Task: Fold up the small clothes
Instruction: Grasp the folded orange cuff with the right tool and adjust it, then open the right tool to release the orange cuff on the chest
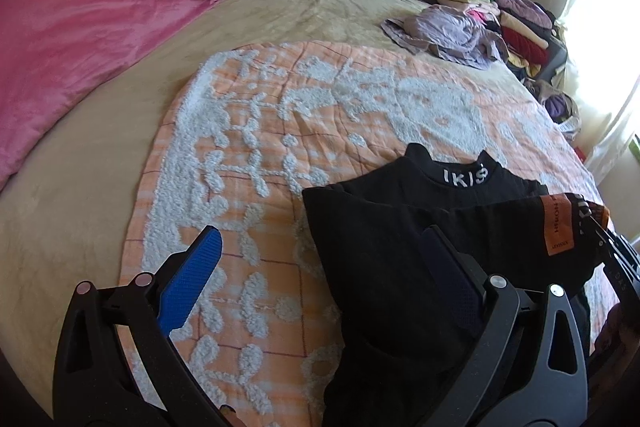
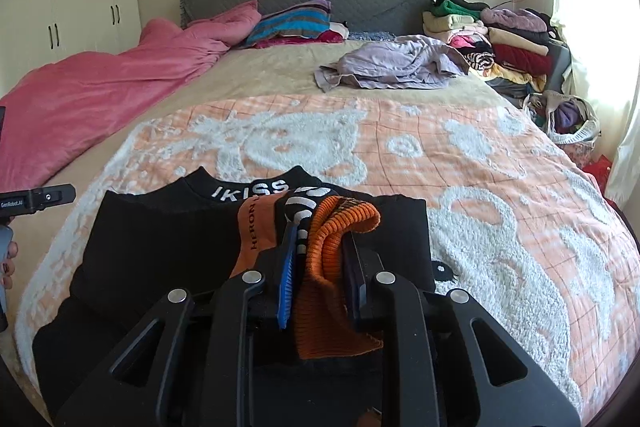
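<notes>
Right claw (image 2: 320, 247) clenched on the black top's (image 2: 160, 247) orange cuff (image 2: 332, 247) – sleeve carried across the body for folding; left claw (image 1: 320, 259) released beside it.

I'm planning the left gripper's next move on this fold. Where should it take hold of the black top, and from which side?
Probably the black top at its left edge, just below the shoulder, approached from the left over the orange blanket. That edge lies flat and exposed, while the right gripper already pinches the orange cuff.
</notes>
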Action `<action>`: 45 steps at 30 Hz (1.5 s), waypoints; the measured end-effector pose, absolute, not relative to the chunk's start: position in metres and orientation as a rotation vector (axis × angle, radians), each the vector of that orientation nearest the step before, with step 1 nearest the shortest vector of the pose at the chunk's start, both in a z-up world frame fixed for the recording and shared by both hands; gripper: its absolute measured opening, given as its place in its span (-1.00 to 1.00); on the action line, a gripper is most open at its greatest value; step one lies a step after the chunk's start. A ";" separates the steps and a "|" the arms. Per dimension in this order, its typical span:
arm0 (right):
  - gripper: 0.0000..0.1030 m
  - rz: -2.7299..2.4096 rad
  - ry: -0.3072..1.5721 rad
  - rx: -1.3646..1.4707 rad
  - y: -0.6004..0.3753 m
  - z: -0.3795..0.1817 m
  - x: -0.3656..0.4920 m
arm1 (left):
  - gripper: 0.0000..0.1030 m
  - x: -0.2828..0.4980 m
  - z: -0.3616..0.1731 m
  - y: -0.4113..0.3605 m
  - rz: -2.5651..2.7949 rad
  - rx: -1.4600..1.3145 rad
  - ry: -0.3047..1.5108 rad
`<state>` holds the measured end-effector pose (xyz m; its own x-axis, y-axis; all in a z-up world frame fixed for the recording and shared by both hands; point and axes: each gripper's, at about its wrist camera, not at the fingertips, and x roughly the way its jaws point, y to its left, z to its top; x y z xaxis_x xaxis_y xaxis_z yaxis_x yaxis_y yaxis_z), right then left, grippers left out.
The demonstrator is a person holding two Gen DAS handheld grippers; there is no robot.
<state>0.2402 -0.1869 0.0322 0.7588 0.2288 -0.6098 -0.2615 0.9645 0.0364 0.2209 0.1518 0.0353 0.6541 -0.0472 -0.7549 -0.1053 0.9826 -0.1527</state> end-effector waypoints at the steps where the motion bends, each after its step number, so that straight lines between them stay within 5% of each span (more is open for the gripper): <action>1: -0.60 0.265 0.661 -0.055 -0.187 0.031 0.241 | 0.81 0.221 0.034 0.149 0.030 -0.184 0.861; 9: -0.10 0.223 0.671 -0.082 -0.188 0.023 0.240 | 0.81 0.224 0.024 0.120 -0.029 -0.110 0.885; 14: -0.09 0.183 0.658 -0.066 -0.203 0.024 0.237 | 0.61 0.224 0.017 0.105 -0.075 -0.114 0.902; 16: -0.09 0.174 0.669 -0.056 -0.208 0.023 0.240 | 0.44 0.223 0.013 0.098 -0.104 -0.112 0.914; 18: -0.09 0.156 0.693 -0.056 -0.212 0.019 0.244 | -0.02 0.222 0.010 0.092 -0.137 -0.110 0.925; 21: -0.09 0.157 0.756 -0.054 -0.214 0.008 0.253 | -0.21 0.220 0.005 0.084 -0.173 -0.101 0.948; 29: -0.06 0.192 0.914 0.035 -0.216 -0.026 0.279 | -0.22 0.211 -0.014 0.071 -0.205 -0.033 1.012; 31: -0.17 0.204 0.937 0.055 -0.216 -0.032 0.281 | -0.21 0.211 -0.019 0.072 -0.204 -0.034 1.026; 33: -0.78 0.220 0.914 0.012 -0.210 -0.030 0.276 | -0.21 0.210 -0.023 0.074 -0.206 -0.040 1.031; 41: -0.80 0.161 0.800 -0.023 -0.223 -0.009 0.263 | -0.21 0.209 -0.024 0.081 -0.230 -0.089 1.033; 43: -1.00 0.087 0.814 -0.090 -0.221 -0.017 0.265 | -0.21 0.208 -0.025 0.080 -0.227 -0.082 1.032; 45: -1.00 0.017 0.832 -0.140 -0.227 -0.024 0.266 | -0.21 0.208 -0.025 0.080 -0.228 -0.083 1.032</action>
<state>0.2663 -0.2268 -0.0245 0.6740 -0.0399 -0.7377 -0.0694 0.9907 -0.1170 0.2080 0.0797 -0.0247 0.4917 -0.2265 -0.8408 0.1485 0.9733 -0.1753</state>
